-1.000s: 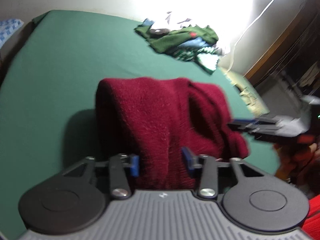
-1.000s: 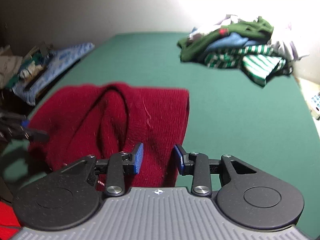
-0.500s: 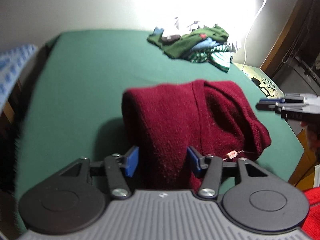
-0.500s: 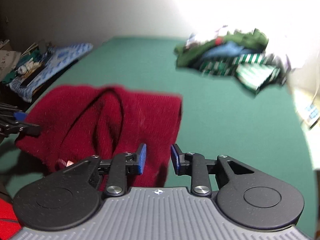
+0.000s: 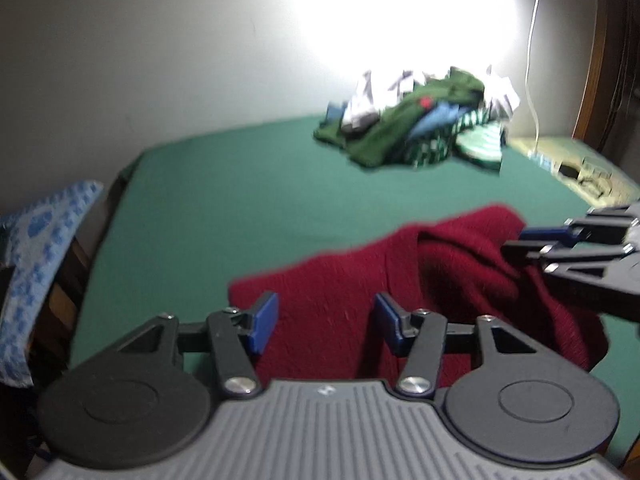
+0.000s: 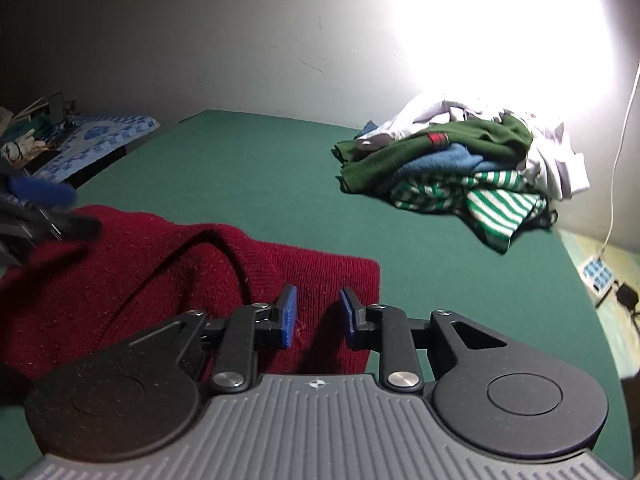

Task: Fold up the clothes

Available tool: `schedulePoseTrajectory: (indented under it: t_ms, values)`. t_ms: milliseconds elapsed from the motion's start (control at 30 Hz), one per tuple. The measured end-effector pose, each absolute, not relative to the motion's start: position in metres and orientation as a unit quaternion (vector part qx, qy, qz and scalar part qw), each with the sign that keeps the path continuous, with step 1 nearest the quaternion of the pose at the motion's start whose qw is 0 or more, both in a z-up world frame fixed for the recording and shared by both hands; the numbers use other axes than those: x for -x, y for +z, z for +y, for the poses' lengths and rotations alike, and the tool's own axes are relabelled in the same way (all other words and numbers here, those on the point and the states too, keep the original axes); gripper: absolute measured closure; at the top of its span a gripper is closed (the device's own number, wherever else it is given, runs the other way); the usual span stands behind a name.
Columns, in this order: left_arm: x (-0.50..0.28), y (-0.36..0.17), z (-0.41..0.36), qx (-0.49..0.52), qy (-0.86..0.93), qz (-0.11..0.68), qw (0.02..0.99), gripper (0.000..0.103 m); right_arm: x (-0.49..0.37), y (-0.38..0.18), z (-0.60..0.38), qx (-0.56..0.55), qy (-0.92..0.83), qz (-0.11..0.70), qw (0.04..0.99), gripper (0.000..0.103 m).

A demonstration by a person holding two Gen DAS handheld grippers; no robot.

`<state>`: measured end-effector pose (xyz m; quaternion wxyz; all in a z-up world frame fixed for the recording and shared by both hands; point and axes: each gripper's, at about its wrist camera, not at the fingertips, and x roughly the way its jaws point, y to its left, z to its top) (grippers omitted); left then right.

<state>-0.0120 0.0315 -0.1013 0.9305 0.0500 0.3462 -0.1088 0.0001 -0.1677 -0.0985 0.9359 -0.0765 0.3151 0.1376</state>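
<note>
Both claws sit low over the red sweater (image 6: 168,280) on my green table (image 6: 260,168). Left claw (image 5: 326,322): its pads stand well apart with the sweater's near edge showing between them, and nothing is pressed, so I read it as spread and empty. Right claw (image 6: 318,314): its pads are narrower and closing, with knit cloth between them; I see a gap on either side, so I judge it is not yet pinching.

On progress, the sweater looks folded over into a thick, roughly rectangular bundle with a rounded fold along its far side, though its left end is lumpy and one flap stands up. I would call this garment part-folded, needing another fold or some tidying. Well apart, at the far right of the table, a heap of clothes (image 6: 460,168) in green, blue, white and stripes lies untouched, so most of the job is left.

Relative to my claws, the sweater lies just beneath and ahead of both, its near edge running under them; the right claw is near its right corner, the left claw near its left end.
</note>
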Motion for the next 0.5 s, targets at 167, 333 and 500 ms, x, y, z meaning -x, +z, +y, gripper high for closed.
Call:
schedulePoseTrajectory:
  t_ms: [167,333,500]
  values:
    - [0.020,-0.127,0.032,-0.043,-0.115,0.351,0.928,0.029,0.017,-0.114,-0.168,0.066,0.127,0.326,0.934,0.078]
    - [0.020,-0.134,0.029,-0.062,-0.123,0.345,0.929,0.025,0.019,-0.122,-0.171,0.051,0.121,0.316,0.939,0.078]
    - [0.017,-0.109,0.039,-0.039,-0.133,0.357,0.924,0.027,0.024,-0.097,-0.183,0.017,0.100,0.312,0.945,0.077]
